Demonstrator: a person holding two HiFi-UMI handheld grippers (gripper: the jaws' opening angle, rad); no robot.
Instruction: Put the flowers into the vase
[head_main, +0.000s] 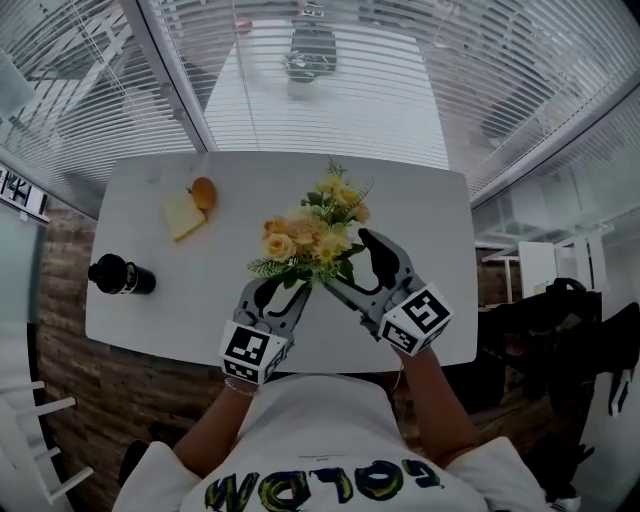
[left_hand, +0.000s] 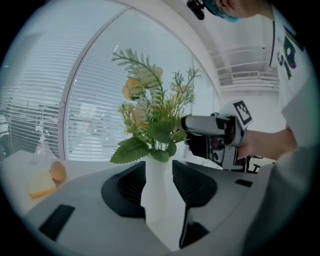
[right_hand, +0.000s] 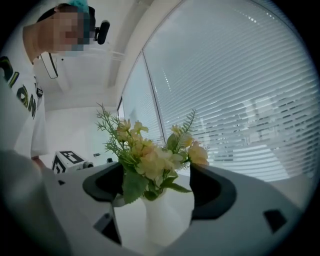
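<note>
flowers (head_main: 315, 232) in the vase (left_hand: 160, 200) near the 6 o'clock edge of the table (head_main: 420, 200), left gripper (head_main: 283, 288) clenched on the vase from 7 o'clock, right gripper (head_main: 352, 268) released around the blooms from 4 o'clock: withdrawing crookedly may snag leaves, tipping it.

Yellow flowers (head_main: 312, 236) — white table (head_main: 150, 310)

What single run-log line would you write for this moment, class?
flowers: in vase | left gripper: shut on vase | right gripper: open around flowers
</note>
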